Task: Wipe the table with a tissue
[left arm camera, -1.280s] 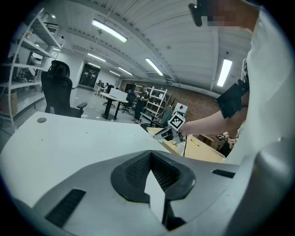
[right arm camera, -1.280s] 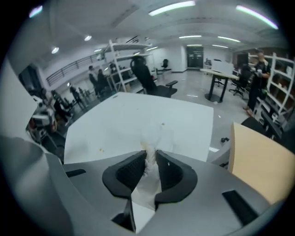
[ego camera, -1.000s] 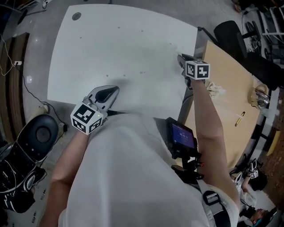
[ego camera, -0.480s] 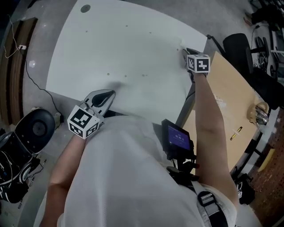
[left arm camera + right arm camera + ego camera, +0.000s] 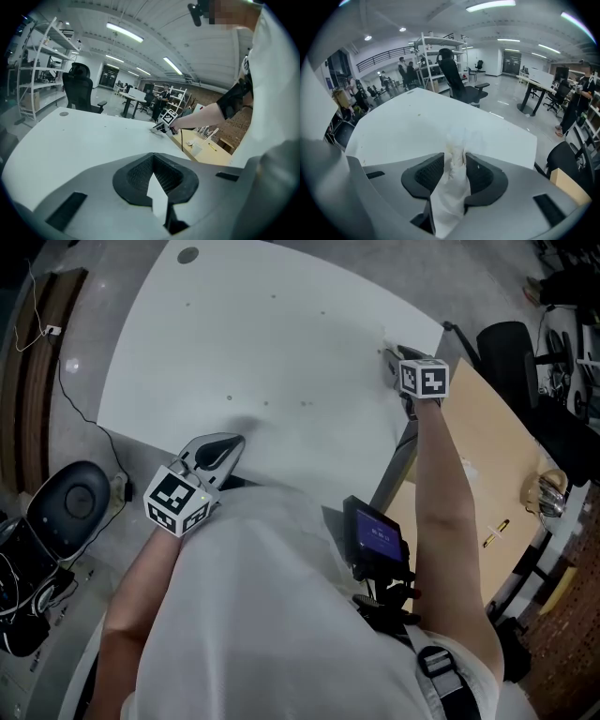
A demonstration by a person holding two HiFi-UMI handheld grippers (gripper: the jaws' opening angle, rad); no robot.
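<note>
At the tabletop's (image 5: 262, 343) right edge, the right gripper (image 5: 389, 357) stays put, jaws clenched on the tissue (image 5: 453, 180); the left gripper (image 5: 228, 442) remains closed, empty.

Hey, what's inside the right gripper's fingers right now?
A crumpled white tissue is pinched in the right gripper, its tip poking out over the white table. The fingers cover its sides; whether the tip touches the table cannot be seen.

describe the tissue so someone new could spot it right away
Start at the big white table and go to its right edge, beside the wooden desk. The right gripper is there, and the tissue is the crumpled white strip pinched between its jaws; the left gripper holds nothing.
</note>
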